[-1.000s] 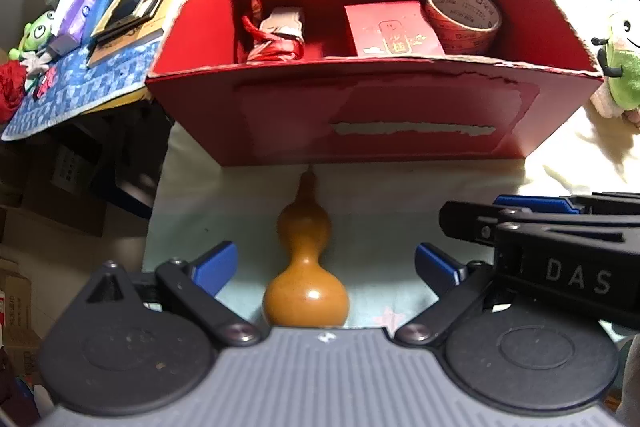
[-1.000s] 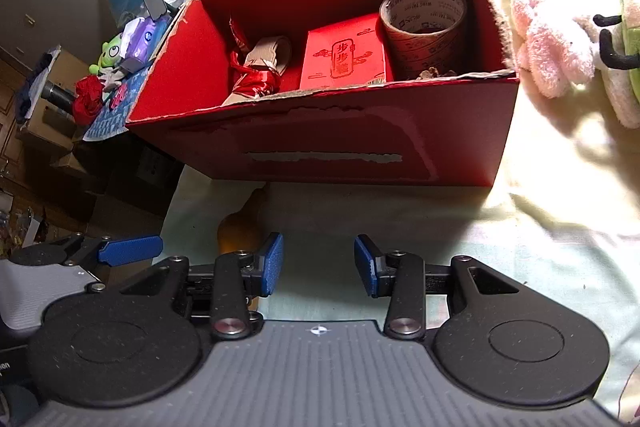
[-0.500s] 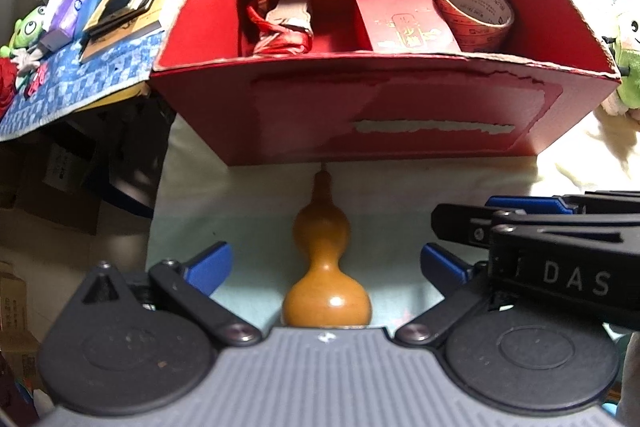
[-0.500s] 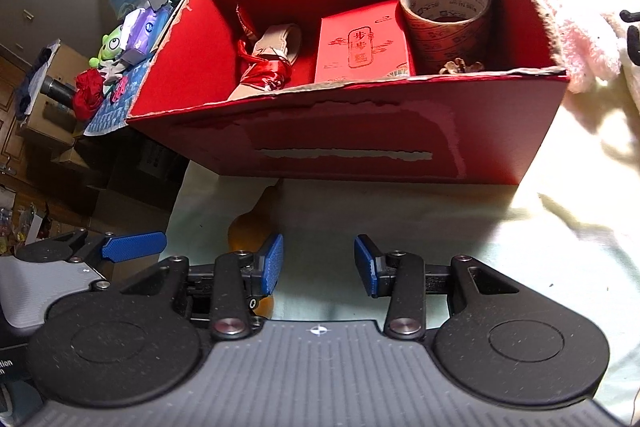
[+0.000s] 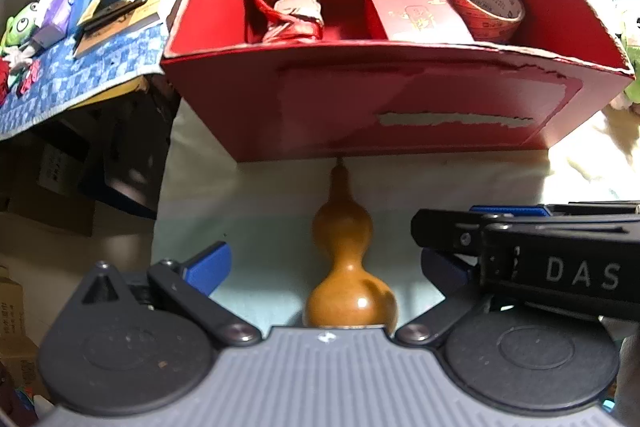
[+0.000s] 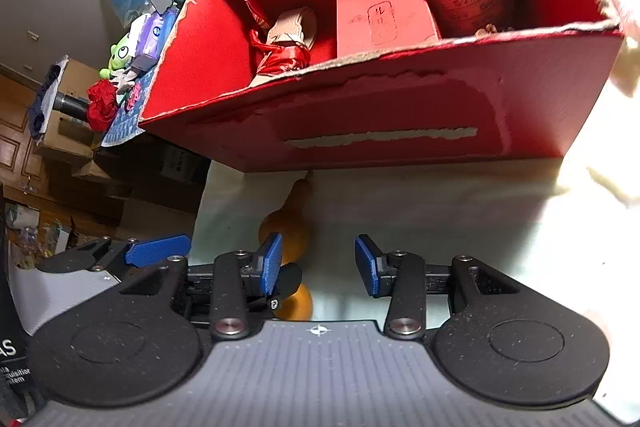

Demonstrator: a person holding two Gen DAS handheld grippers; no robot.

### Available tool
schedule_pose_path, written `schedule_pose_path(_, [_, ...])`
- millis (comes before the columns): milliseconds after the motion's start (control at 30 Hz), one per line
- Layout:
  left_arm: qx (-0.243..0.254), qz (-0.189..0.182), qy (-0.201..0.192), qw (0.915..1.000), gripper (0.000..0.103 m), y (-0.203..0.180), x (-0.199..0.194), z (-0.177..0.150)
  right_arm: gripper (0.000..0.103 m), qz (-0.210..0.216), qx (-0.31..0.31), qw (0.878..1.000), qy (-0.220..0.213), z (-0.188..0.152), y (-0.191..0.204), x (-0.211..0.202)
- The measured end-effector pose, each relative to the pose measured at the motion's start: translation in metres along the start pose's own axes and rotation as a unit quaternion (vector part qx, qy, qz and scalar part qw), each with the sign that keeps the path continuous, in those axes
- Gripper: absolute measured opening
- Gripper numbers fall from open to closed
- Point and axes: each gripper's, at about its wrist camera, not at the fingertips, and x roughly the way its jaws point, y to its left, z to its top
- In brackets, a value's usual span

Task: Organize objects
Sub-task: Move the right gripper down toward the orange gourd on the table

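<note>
- Red cardboard box (image 5: 400, 107): open-topped, standing on a pale cloth surface (image 5: 260, 211); torn paper patch on its near wall.
- Left gripper (image 5: 326, 267): jaws released, spread wide either side of the gourd, not touching it.
- Right gripper (image 6: 318, 263): jaws released, nothing between them; just beside the left gripper, over the cloth in front of the box.
- Gourd (image 5: 348, 279): amber-brown, lying on the cloth between the left jaws, bulb end toward the camera, stem tip at the foot of the box wall.
- Box contents: tape roll (image 5: 486, 7) at the right end, red packet (image 5: 416, 13) beside it, red-ribboned bundle (image 5: 296, 15) at the left.
- Side desk (image 5: 80, 67), left of the box: blue patterned cloth carrying small clutter.
</note>
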Motion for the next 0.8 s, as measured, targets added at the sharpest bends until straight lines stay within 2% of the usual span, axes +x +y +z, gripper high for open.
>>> schedule_pose_path(433, [-0.006, -0.017, 0.015, 0.9997, 0.101, 0.020, 0.009, -0.006, 0.044, 0.019, 0.015, 1.000, 0.014, -0.002, 0.006, 0.012])
schedule_pose_path(800, [-0.007, -0.025, 0.010, 0.9996, 0.102, 0.022, 0.010, -0.014, 0.043, 0.020, 0.018, 0.999, 0.022, -0.005, 0.009, 0.016])
